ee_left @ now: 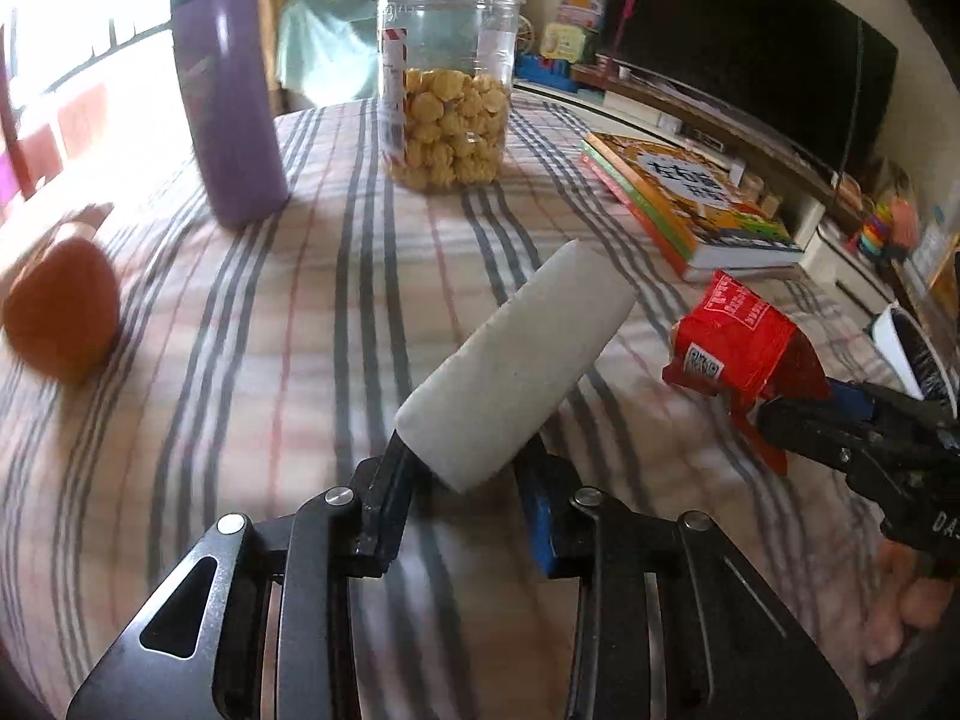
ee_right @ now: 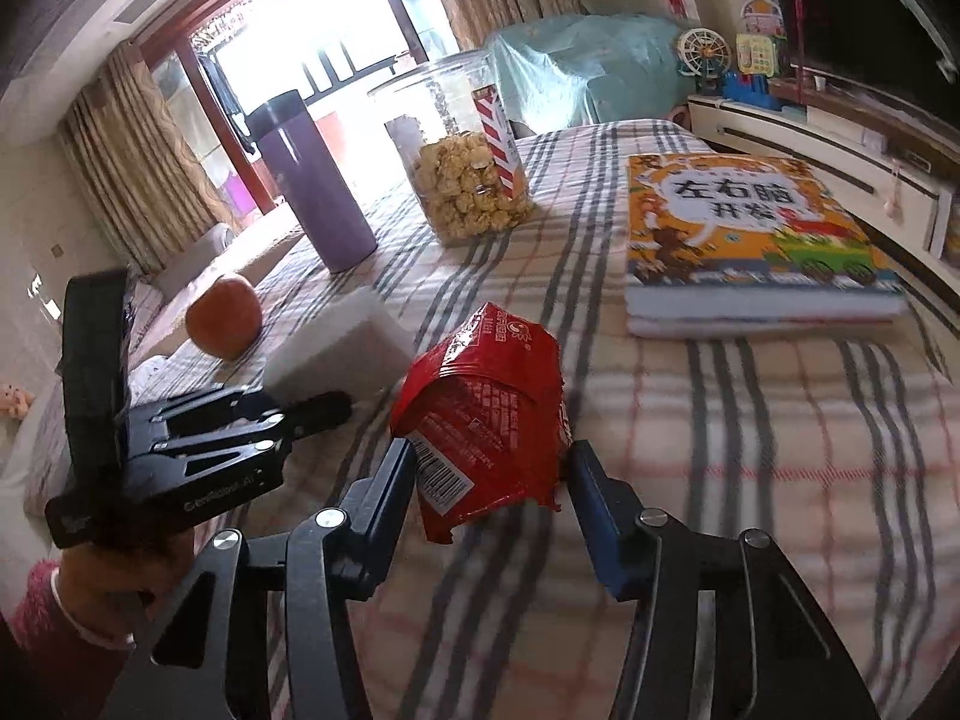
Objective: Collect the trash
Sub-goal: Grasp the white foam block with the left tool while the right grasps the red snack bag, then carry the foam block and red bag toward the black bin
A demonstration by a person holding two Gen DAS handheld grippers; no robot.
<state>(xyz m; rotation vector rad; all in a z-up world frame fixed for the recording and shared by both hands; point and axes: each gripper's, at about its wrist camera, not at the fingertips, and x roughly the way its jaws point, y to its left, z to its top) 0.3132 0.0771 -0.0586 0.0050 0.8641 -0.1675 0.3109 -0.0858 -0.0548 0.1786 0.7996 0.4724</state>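
Note:
My left gripper (ee_left: 465, 456) is shut on the near end of a white foam block (ee_left: 516, 360), which slants up and away above the striped cloth. In the right wrist view that block (ee_right: 336, 348) sticks out past the left gripper (ee_right: 318, 408) at the left. My right gripper (ee_right: 489, 456) is shut on a crumpled red snack wrapper (ee_right: 480, 420), with both pads against its sides. From the left wrist camera, the wrapper (ee_left: 738, 348) hangs off the cloth in the right gripper (ee_left: 780, 414).
On the striped cloth (ee_right: 720, 420) stand a purple bottle (ee_left: 228, 114) and a clear jar of yellow snacks (ee_left: 447, 96). An orange (ee_left: 60, 312) lies at the left, stacked books (ee_right: 750, 240) at the right. A white-rimmed dark container (ee_left: 906, 348) shows at the table's right edge.

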